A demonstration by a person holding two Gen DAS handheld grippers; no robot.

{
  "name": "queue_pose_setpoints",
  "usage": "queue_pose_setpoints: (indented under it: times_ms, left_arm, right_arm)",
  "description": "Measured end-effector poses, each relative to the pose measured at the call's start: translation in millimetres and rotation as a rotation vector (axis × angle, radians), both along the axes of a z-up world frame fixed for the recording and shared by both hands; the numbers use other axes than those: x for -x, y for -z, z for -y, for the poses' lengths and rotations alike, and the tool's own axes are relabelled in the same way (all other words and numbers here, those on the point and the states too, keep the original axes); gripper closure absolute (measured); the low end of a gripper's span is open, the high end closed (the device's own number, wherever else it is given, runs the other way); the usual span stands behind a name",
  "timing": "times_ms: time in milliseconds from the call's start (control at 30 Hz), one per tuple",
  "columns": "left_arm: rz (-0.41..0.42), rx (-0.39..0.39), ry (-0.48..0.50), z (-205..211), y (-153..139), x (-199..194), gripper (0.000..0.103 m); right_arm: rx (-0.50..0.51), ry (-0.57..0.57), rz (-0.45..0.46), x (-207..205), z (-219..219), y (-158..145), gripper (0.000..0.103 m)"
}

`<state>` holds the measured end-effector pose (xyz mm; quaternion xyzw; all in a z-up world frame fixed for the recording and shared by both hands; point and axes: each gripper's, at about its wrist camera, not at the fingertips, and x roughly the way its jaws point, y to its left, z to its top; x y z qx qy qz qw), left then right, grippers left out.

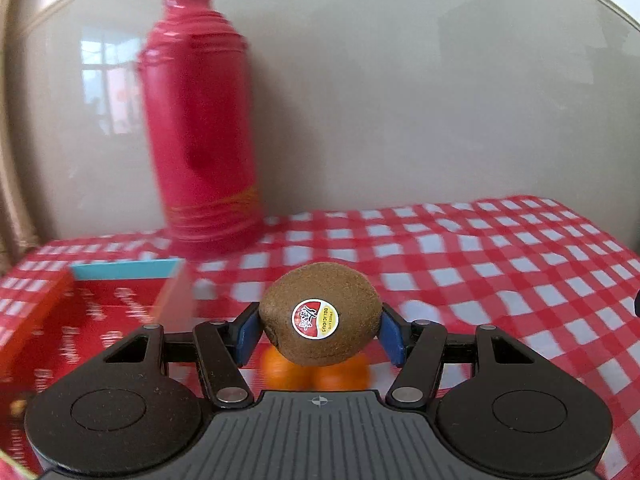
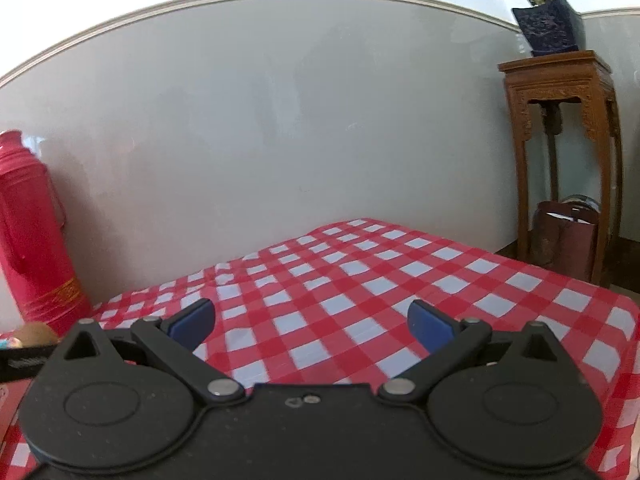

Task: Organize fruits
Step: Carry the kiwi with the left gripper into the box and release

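Observation:
My left gripper (image 1: 320,330) is shut on a brown kiwi (image 1: 320,300) with a round sticker, held above the table. Two oranges (image 1: 316,374) lie on the checked cloth right below the kiwi, partly hidden by it. A red box with a light blue rim (image 1: 120,304) stands open to the left. My right gripper (image 2: 312,322) is open and empty above the red-and-white checked tablecloth (image 2: 360,280). The kiwi also shows at the left edge of the right wrist view (image 2: 34,334).
A tall red thermos (image 1: 200,128) stands at the back of the table by the wall; it also shows in the right wrist view (image 2: 32,232). A wooden plant stand (image 2: 568,152) with a potted plant (image 2: 548,20) is beyond the table's right side.

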<state>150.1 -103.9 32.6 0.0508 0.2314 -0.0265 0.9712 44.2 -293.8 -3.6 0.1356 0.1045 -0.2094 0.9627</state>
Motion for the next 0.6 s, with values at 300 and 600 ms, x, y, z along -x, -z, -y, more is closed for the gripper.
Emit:
queue_pose_setpoints:
  times_ms: [300,600]
  left_arm:
    - [0.021,-0.039,-0.159,-72.4,-5.1,14.3,0.042]
    - [-0.004,-0.094,-0.328,-144.1,8.4,11.8,0.042]
  right_arm:
    - [0.06,-0.09,0.0,-11.2,-35.9,-0.6,0.006]
    - [0.094,-0.165,-0.02,-23.6,-62.1,1.6,0.006]
